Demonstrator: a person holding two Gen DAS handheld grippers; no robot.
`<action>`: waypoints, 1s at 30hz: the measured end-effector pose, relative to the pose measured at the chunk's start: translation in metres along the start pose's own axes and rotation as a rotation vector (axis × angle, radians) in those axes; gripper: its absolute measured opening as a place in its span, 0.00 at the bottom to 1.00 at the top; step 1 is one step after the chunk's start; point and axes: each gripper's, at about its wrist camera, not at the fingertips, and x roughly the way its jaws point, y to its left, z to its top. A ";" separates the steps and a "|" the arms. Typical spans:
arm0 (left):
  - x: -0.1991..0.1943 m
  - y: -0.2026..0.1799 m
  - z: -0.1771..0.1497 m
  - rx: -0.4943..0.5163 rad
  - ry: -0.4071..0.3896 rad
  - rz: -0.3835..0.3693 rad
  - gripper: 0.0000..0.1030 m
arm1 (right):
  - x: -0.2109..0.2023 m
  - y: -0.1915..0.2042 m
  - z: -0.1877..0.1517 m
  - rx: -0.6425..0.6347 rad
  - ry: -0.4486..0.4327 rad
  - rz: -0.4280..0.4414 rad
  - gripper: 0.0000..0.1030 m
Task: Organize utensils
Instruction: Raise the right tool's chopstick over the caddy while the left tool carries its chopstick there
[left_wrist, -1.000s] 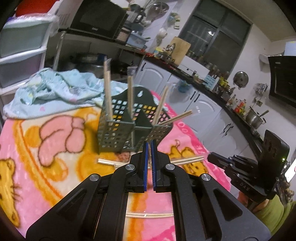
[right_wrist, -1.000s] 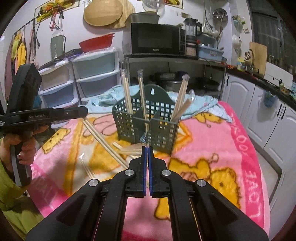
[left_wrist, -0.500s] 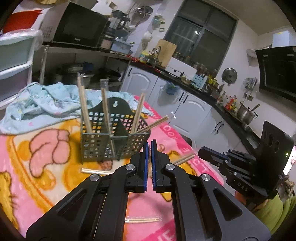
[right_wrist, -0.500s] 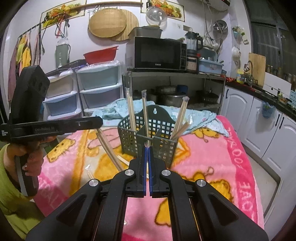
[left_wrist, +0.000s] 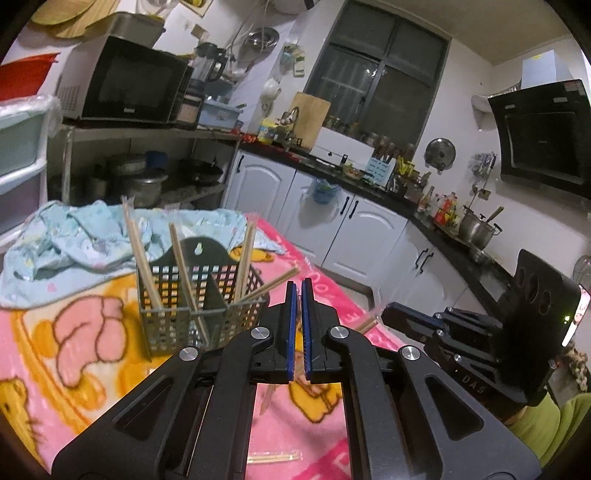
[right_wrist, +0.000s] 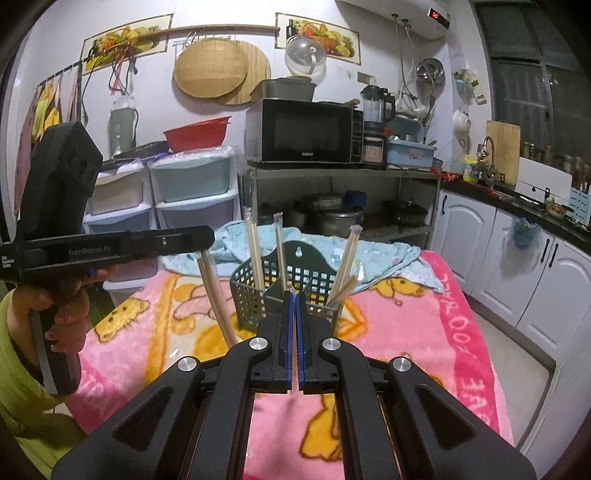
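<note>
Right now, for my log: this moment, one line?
left hand-held gripper: shut on wrapped chopsticks | right hand-held gripper: shut on chopstick | basket: partly filled

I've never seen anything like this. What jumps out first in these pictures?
A dark green perforated plastic utensil basket stands in the middle of a bright pink cartoon-print blanket, with wrapped wooden chopsticks sticking up from its compartments. Close to each camera, a black hand-held gripper with blue-edged fingers fills the foreground: the left hand-held gripper and right hand-held gripper, both nearly closed.
</note>
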 end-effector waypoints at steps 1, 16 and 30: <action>-0.001 -0.001 0.002 0.002 -0.006 0.000 0.01 | -0.001 -0.001 0.001 0.003 -0.005 0.000 0.01; -0.018 -0.001 0.045 0.035 -0.101 0.023 0.01 | -0.020 -0.010 0.029 0.005 -0.098 -0.020 0.01; -0.034 -0.003 0.089 0.093 -0.182 0.090 0.01 | -0.019 0.001 0.075 -0.046 -0.176 -0.009 0.01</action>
